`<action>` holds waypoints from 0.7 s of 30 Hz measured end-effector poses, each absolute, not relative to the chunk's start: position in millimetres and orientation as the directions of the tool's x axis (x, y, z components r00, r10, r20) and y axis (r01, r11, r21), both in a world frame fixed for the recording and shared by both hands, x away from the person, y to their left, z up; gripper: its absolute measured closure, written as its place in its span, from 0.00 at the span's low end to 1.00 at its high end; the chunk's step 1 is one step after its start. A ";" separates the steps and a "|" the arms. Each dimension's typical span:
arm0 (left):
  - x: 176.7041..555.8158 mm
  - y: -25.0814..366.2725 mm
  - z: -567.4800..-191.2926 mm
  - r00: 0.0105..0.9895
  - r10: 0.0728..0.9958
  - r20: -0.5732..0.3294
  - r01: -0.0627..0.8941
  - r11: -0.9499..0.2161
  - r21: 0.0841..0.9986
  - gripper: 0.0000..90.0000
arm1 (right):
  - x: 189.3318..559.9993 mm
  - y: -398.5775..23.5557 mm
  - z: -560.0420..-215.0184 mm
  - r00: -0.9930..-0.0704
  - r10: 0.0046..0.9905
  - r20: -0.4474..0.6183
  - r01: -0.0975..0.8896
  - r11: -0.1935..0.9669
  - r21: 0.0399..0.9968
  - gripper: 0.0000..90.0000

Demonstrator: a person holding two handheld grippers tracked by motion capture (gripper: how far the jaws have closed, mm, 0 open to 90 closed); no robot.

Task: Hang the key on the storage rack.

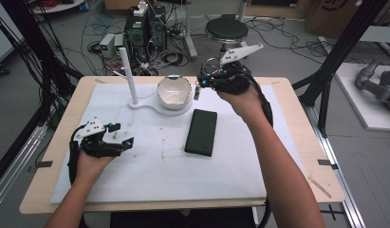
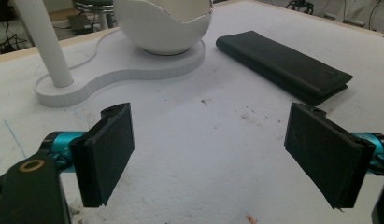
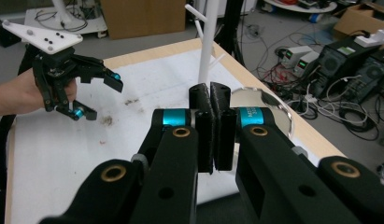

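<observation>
While the white mat [image 1: 150, 166] covered most of the wooden table [image 1: 297, 142], a white stand [image 1: 150, 105] sat near its far edge, carrying an upright post [image 1: 128, 76] and a white bowl [image 1: 174, 90] with a mirror-like top. A dark folded case [image 1: 201, 132] lay flat on the mat, just in front of the bowl and apart from it. The right gripper [image 1: 198, 83] was held above the far edge of the table, just right of the bowl, with its jaws pressed together; in the right gripper view [image 3: 211, 130] nothing showed between the pads. The left gripper [image 1: 120, 134] rested low over the near left of the mat, well apart from the case, its jaws spread wide and empty [image 2: 208, 158]. Small print on the right gripper's teal collar was too blurred to read.
</observation>
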State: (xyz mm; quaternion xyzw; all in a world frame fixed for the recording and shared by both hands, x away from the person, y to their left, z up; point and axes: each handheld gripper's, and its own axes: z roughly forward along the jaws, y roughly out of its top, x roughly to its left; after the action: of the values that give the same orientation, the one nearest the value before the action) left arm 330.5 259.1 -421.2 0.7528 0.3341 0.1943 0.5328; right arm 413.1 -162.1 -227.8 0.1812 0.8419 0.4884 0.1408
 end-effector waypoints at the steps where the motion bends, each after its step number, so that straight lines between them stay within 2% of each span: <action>1: 329.4 260.3 -421.1 0.699 0.712 -0.066 0.297 -0.206 0.932 0.18 | 416.3 -153.9 -225.1 -0.898 0.436 -0.062 0.166 0.465 0.869 1.00; 15: 309.5 282.6 -420.1 0.662 0.747 -0.062 0.298 -0.187 0.936 0.18 | 453.6 -54.2 -203.1 -0.945 0.319 -0.077 0.101 0.505 0.857 1.00; 21: 305.6 285.8 -420.3 0.653 0.755 -0.061 0.298 -0.183 0.937 0.18 | 473.1 -11.5 -207.6 -0.950 0.307 -0.060 0.116 0.525 0.843 1.00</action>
State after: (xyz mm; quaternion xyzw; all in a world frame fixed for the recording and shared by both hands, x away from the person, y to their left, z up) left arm 305.6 285.8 -420.3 0.7382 0.3568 0.2153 0.5304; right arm 473.1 -11.5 -207.6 0.1220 0.8672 0.4721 0.1011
